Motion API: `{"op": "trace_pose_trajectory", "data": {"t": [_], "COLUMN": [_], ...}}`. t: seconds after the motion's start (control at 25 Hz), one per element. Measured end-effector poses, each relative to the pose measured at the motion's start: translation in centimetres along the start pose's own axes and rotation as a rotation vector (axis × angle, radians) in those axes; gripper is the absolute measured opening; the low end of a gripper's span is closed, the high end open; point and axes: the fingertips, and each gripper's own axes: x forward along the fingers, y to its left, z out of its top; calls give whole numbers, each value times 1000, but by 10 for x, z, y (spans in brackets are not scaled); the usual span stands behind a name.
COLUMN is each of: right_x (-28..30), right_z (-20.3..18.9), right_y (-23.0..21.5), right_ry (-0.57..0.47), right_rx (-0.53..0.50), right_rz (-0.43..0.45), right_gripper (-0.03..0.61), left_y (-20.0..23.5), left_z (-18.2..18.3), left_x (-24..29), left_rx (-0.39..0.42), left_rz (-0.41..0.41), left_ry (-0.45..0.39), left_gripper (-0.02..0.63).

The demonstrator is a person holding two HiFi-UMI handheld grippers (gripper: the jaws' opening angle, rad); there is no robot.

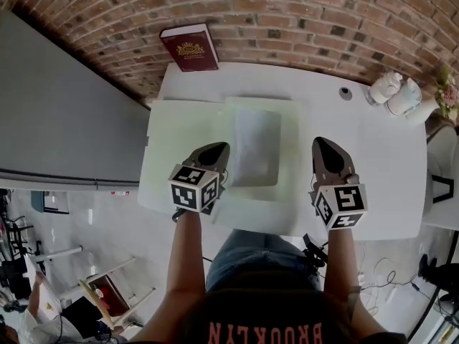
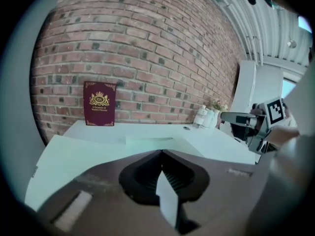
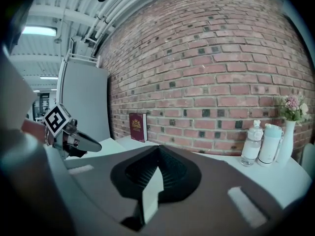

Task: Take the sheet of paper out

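Observation:
A pale green folder (image 1: 179,145) lies spread on the white table (image 1: 380,156), with a greyish-white sheet of paper (image 1: 256,145) in its middle. My left gripper (image 1: 217,151) hovers over the folder just left of the sheet, jaws shut and empty. My right gripper (image 1: 323,145) hangs right of the folder over bare table, also shut with nothing held. In the left gripper view the closed left gripper (image 2: 161,152) points over the folder (image 2: 83,151) toward the wall. The right gripper view shows the right gripper (image 3: 158,147) closed, with the left gripper (image 3: 81,142) off to its left.
A dark red book (image 1: 188,47) leans against the brick wall at the table's back. Two white bottles (image 1: 387,86) and a vase of flowers (image 1: 445,92) stand at the back right, near a small dark disc (image 1: 346,92). A grey panel (image 1: 64,113) borders the left.

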Motion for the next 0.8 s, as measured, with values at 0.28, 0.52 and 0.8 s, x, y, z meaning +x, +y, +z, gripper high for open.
{"op": "trace_pose_trajectory", "data": {"t": [0.28, 0.52, 0.8], "right_x": [13, 19, 31], "right_z": [-18, -37, -49], "right_y": [-12, -18, -28], "right_ry": [61, 133, 162], "right_rx": [13, 34, 41], "right_rz": [-48, -73, -103], "right_gripper": [-2, -2, -2], "left_y": [12, 17, 29], "left_z": [-27, -60, -90], "left_x": [35, 61, 83], "left_rx": [-95, -188, -223], "left_rz": [-53, -79, -52], "left_ry": [164, 342, 481], "left_gripper": [129, 129, 129]}}
